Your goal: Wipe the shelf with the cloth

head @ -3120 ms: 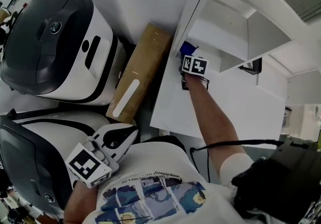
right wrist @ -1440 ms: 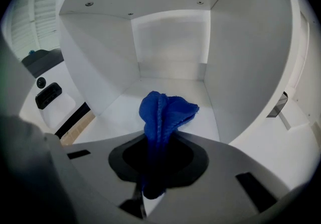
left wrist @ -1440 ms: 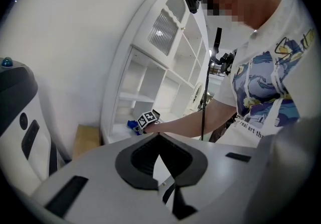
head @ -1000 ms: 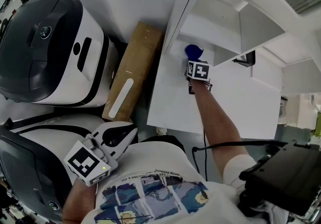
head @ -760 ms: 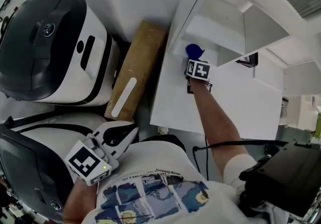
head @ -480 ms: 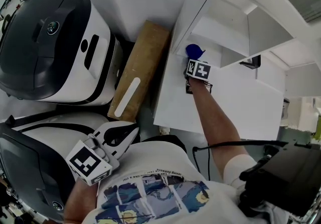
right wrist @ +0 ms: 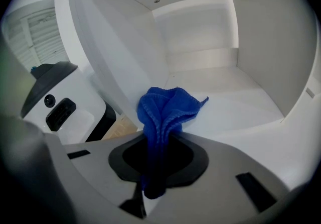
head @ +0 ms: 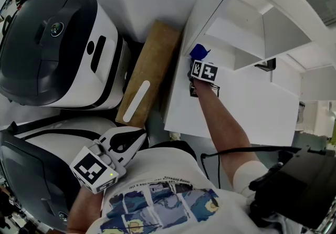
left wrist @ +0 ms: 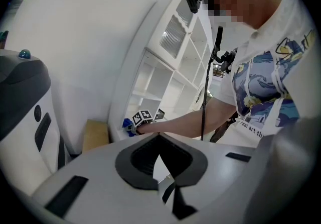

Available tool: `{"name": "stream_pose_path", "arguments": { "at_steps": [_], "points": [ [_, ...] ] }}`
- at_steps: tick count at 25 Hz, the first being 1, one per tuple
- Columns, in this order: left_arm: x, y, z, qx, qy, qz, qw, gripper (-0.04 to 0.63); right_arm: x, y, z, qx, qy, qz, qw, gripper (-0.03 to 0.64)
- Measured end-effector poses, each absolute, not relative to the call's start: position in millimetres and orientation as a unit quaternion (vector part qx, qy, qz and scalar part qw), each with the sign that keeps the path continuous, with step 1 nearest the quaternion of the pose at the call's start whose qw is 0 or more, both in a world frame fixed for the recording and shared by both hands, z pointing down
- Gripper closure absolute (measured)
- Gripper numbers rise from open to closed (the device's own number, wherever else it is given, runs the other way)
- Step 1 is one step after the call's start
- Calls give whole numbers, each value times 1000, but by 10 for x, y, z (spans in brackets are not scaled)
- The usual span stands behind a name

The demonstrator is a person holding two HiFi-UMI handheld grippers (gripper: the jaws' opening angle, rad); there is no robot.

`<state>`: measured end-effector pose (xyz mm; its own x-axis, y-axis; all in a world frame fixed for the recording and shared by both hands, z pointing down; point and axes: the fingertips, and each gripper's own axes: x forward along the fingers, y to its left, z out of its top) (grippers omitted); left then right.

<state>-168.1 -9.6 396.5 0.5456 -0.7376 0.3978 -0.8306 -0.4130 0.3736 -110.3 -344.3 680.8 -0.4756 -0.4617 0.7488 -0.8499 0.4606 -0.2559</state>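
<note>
A blue cloth (right wrist: 168, 107) is bunched up between the jaws of my right gripper (right wrist: 158, 141), which is shut on it. The cloth presses on the floor of a white shelf compartment (right wrist: 235, 102), near the front and close to the left side wall. In the head view the right gripper (head: 200, 63) reaches into the white shelf unit (head: 247, 99) with the cloth (head: 198, 51) at its tip. My left gripper (head: 126, 141) is held low beside the person's body, shut and holding nothing, far from the shelf.
Two white and dark grey machines (head: 52, 44) (head: 31, 175) stand at the left. A cardboard box (head: 149, 78) leans between them and the shelf unit. A black cable (head: 236, 150) runs along the right arm to a black device (head: 294, 185).
The right gripper has slid the cloth left along the shelf floor, closer to the side wall. The left gripper has stayed where it was.
</note>
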Motion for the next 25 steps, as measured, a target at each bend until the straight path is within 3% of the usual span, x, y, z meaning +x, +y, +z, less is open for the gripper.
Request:
{"name": "stream_pose_path", "arguments": {
  "at_steps": [14, 25],
  "points": [
    [-1547, -233, 3945, 837, -467, 99, 268, 592, -1363, -3371, 6820, 385, -775, 448, 223, 548],
    [-1189, -436, 3838, 843, -462, 103, 256, 592, -1163, -3294, 6697, 332, -803, 437, 233, 548]
  ]
}}
